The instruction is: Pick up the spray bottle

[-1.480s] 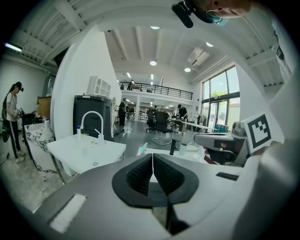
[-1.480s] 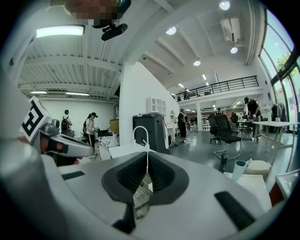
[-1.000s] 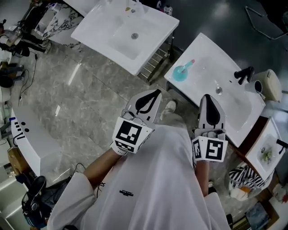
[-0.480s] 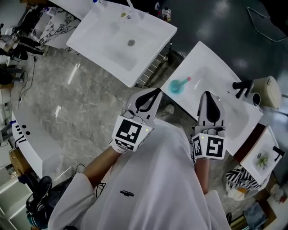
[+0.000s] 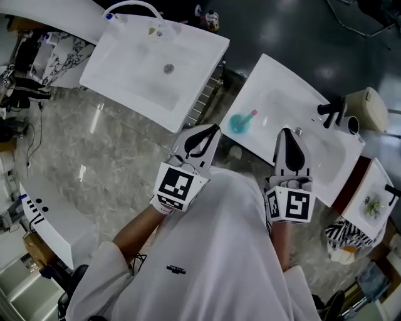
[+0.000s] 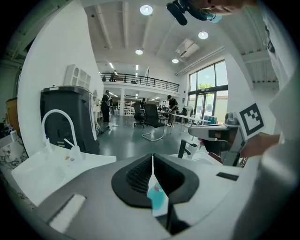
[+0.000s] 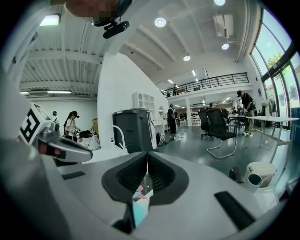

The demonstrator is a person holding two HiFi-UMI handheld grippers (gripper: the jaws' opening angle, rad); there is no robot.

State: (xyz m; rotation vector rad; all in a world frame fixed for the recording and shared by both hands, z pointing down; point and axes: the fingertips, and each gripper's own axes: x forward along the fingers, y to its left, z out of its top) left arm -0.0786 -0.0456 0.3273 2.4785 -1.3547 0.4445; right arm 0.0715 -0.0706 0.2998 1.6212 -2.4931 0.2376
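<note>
1. The left gripper (image 5: 213, 129) has its jaws pressed together and holds nothing. In the left gripper view only a thin slit runs between the black pads.
2. The right gripper (image 5: 287, 132) is closed in the same way and is also empty, with its jaws meeting at the tip.
3. The two grippers point forward side by side, and each carries its marker cube at the rear. Behind them are the person's forearms and white shirt (image 5: 219, 251).
4. The spray bottle (image 5: 240, 123) has a teal body and a pink nozzle. It sits ahead of both grippers, forward and to the right of the left tip and forward and to the left of the right tip. It touches neither. A patch of its teal shows through the opening under each pair of jaws in the gripper views.
5. The bottle rests on a white washbasin (image 5: 276, 78), near the edge closest to the left gripper. The right gripper's tip hangs over this basin's near side.
6. A black tap (image 5: 331, 111) stands beyond and to the right of the right gripper. A cream container (image 5: 368, 106) is just past it.
7. A second washbasin (image 5: 113, 72) lies forward and to the left of the left gripper. It has a white arched tap (image 5: 131, 7) on its far side.
8. Grey marble floor (image 5: 106, 157) spreads to the left of the left gripper.
</note>
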